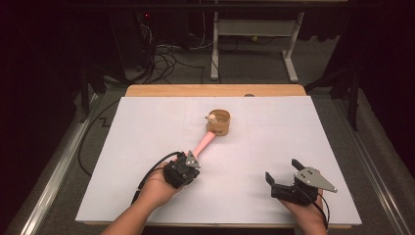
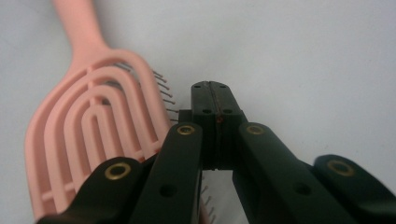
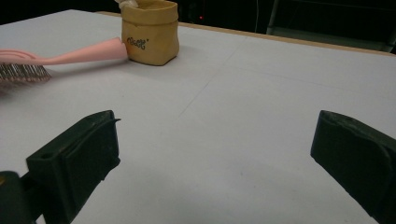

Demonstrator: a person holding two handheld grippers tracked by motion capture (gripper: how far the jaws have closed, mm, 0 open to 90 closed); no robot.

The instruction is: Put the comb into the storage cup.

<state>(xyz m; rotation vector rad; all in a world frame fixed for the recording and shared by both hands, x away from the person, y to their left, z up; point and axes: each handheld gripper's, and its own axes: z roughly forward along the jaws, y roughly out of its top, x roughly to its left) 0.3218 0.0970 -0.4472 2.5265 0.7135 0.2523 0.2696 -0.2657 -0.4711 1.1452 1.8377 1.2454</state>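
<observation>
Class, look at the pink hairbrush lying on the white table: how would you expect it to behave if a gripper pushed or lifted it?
The pink hairbrush looks like rigid moulded plastic, so probably stiff. Its slotted, open head suggests it is light for its size. Lying flat, its handle tip at the tan pouch, it should slide or pivot rather than roll; the bristles may flex.

Both my grippers low, forearms reaching in from the near edge.
My left gripper [image 1: 188,161] has its jaws pressed together, angled up and to the right; my right gripper [image 1: 284,172] sits with jaws spread wide, pointing up-left.
</observation>
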